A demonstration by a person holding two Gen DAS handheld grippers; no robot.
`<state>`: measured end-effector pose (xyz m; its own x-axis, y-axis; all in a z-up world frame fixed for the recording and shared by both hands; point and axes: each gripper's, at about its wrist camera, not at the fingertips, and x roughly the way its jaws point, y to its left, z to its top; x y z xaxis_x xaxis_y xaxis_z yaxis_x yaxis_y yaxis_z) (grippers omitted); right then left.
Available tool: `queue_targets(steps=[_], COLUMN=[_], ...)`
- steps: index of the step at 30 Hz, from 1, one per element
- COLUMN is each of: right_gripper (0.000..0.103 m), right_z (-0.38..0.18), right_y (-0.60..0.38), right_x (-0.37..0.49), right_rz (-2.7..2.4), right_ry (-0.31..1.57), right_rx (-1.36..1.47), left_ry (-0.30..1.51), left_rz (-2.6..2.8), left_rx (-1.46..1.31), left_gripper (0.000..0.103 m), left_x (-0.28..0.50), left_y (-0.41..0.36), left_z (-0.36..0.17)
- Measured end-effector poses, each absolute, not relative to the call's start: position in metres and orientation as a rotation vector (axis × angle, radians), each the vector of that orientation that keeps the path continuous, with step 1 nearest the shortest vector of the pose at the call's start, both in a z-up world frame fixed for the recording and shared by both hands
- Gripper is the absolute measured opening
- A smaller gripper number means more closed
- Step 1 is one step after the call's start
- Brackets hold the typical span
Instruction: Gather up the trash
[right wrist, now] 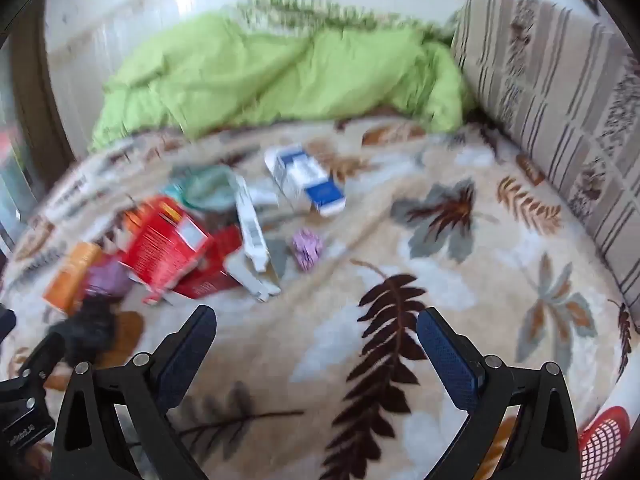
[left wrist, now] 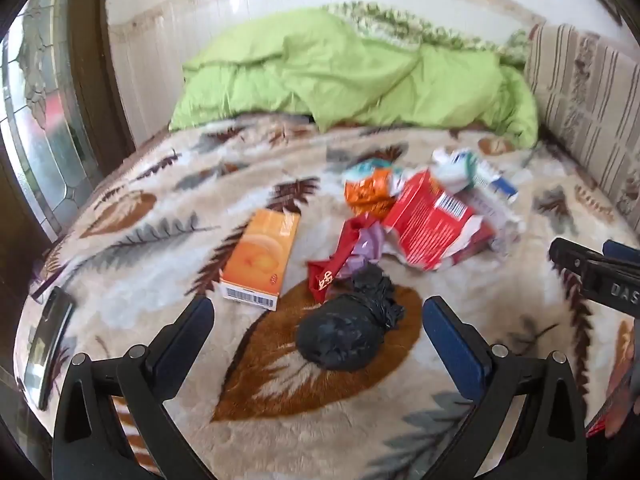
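Observation:
Trash lies scattered on a leaf-patterned blanket [left wrist: 280, 420]. A knotted black bag [left wrist: 344, 332] sits on the blanket just beyond and between the fingertips of my open left gripper [left wrist: 319, 304]. Behind it are an orange box [left wrist: 260, 260], a red wrapper [left wrist: 336, 256], a torn red box [left wrist: 432, 220], an orange snack bag [left wrist: 368, 192] and a white-and-blue box [left wrist: 480, 176]. My right gripper [right wrist: 316, 316] hangs open over bare blanket, nothing between its fingers. Ahead of it lie a crumpled purple paper [right wrist: 307, 248], a flattened white carton [right wrist: 252, 236], the red box [right wrist: 168, 240] and the white-and-blue box [right wrist: 308, 184].
A green duvet [left wrist: 352, 76] is bunched at the far end. A striped cushion back [right wrist: 552, 100] runs along the right. A dark phone [left wrist: 48, 340] lies at the blanket's left edge. A red mesh basket [right wrist: 600, 436] shows at lower right.

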<state>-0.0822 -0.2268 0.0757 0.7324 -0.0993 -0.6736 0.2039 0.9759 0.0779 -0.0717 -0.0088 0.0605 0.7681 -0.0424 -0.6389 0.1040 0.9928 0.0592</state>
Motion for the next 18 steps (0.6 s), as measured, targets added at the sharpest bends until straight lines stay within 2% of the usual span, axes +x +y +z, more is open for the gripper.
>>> queue_targets(steps=[5,11,18], right_gripper=[0.102,0.102,0.102], right_z=[0.115,0.117,0.114], right_y=[-0.214,-0.192,-0.185], right_x=[-0.153,-0.198,-0.211], right_rz=[-0.161,-0.135,-0.142], right_ry=[0.546,0.524,0.511], right_rx=[0.14,-0.006,-0.044], left_ry=[0.587,0.482,0.487], left_rz=[-0.087,-0.081,-0.093], left_rx=[0.097,0.138,0.168], left_gripper=[0.103,0.103,0.103], left_x=[-0.121,-0.179,-0.179], left_y=[0.003,0.011,-0.001], left_z=[0.087,0.089,0.083])
